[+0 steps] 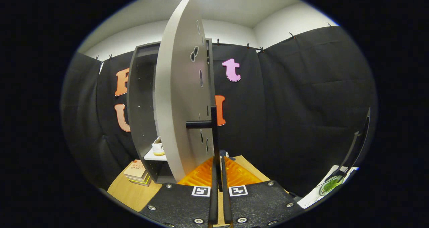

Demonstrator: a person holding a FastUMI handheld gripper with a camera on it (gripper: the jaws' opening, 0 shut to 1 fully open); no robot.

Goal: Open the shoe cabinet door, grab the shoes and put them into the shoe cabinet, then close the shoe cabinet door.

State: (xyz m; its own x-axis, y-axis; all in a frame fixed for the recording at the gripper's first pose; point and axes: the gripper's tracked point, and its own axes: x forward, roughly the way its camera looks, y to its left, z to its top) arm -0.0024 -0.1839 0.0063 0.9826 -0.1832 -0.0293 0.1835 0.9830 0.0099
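Standing half open, the shoe cabinet door swings out edge-on from the shoe cabinet, which serves as the landmark. The gripper sits just in front of the door, its two fingers drawn together around the thin vertical bar of the door handle, which rises straight up from between them. A short stub joins that bar to the door face. Inside the cabinet, low on a pale shelf, one shoe rests behind the door's edge. Beside the cabinet's base, on the wooden table, lies a small stack of books.
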